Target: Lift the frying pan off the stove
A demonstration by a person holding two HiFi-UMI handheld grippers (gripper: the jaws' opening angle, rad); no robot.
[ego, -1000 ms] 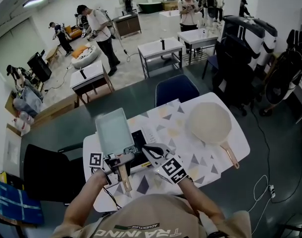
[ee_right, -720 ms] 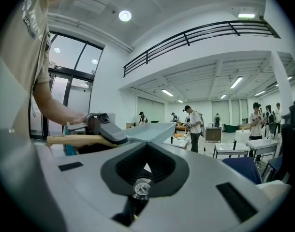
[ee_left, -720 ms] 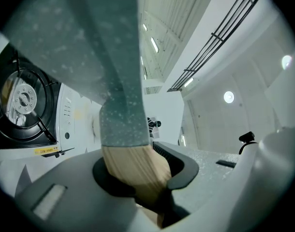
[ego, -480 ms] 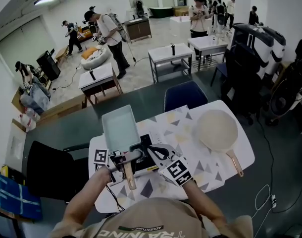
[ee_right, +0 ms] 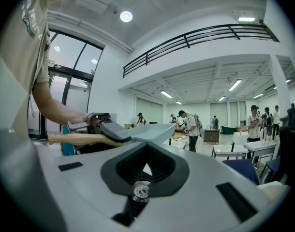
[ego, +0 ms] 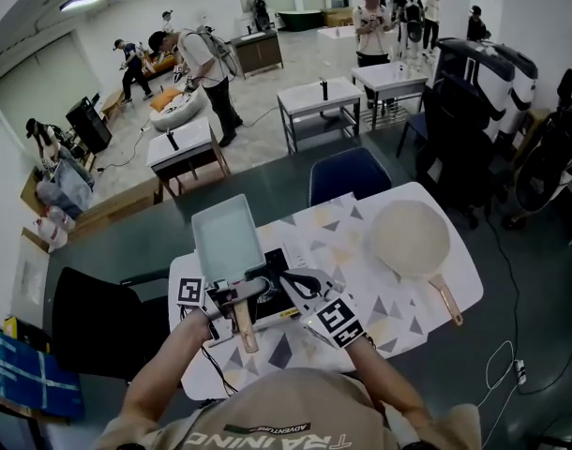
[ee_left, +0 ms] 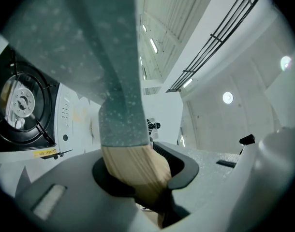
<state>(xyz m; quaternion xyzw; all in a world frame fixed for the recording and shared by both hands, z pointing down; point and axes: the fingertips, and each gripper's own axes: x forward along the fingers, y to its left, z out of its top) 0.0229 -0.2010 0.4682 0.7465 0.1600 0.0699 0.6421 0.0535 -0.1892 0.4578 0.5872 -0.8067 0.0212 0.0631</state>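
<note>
A square pale-green frying pan (ego: 224,238) with a wooden handle (ego: 240,324) hangs level in the air, just above and to the left of the black-topped stove (ego: 276,272). My left gripper (ego: 235,295) is shut on that handle (ee_left: 134,167). In the left gripper view the pan's speckled underside (ee_left: 84,47) fills the top, and the stove's burner (ee_left: 22,103) lies bare beside it. My right gripper (ego: 295,280) sits close to the right of the left one, shut and empty. In the right gripper view, the right gripper (ee_right: 147,143) sees the pan (ee_right: 152,129) ahead.
A round cream pan (ego: 410,239) with a wooden handle lies on the right of the patterned table (ego: 380,298). A blue chair (ego: 350,174) stands behind the table, a black chair (ego: 98,326) at its left. Other tables and people fill the room beyond.
The head view has shifted slightly. Both grippers and the lifted pan stand much as before.
</note>
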